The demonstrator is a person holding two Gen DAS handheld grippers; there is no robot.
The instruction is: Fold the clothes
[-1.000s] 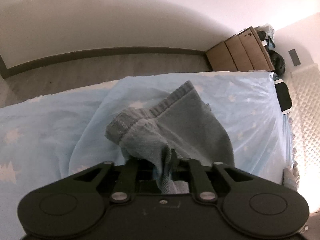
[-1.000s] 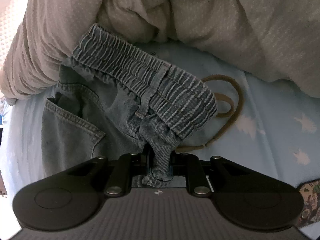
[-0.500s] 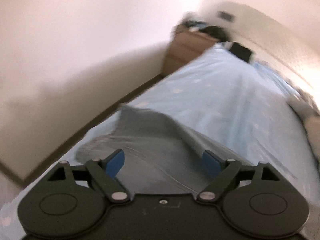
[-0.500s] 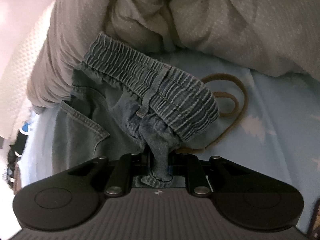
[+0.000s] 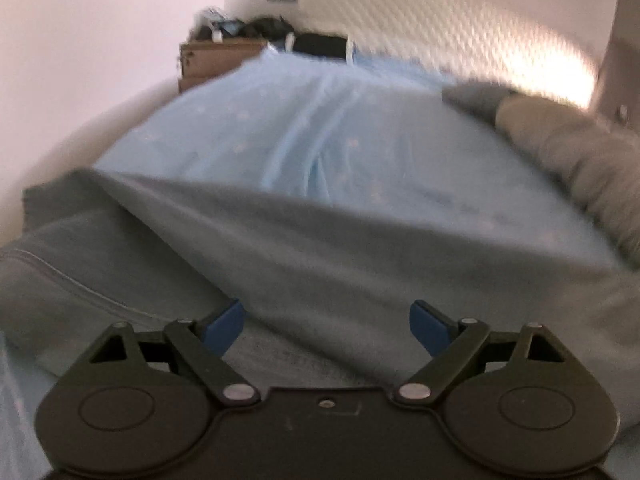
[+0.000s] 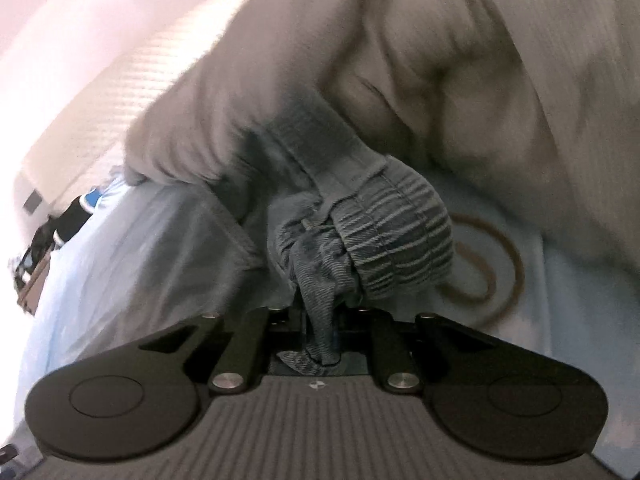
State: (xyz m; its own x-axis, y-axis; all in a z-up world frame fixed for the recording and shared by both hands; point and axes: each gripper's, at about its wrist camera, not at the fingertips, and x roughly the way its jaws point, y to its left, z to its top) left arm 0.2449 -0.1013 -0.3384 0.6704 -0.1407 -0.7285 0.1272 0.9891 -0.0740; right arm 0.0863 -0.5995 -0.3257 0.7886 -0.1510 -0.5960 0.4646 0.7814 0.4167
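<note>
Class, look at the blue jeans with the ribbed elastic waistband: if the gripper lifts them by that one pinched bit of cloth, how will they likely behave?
The jeans would probably hang floppy: cloth already bunches and folds at the shut right gripper. Denim is likely heavyish, so the unheld part, spread under the open left gripper, should drag across the bedsheet.

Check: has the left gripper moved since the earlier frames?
Yes. The left gripper swung toward the wooden dresser, jaws just opened, jeans released.
</note>
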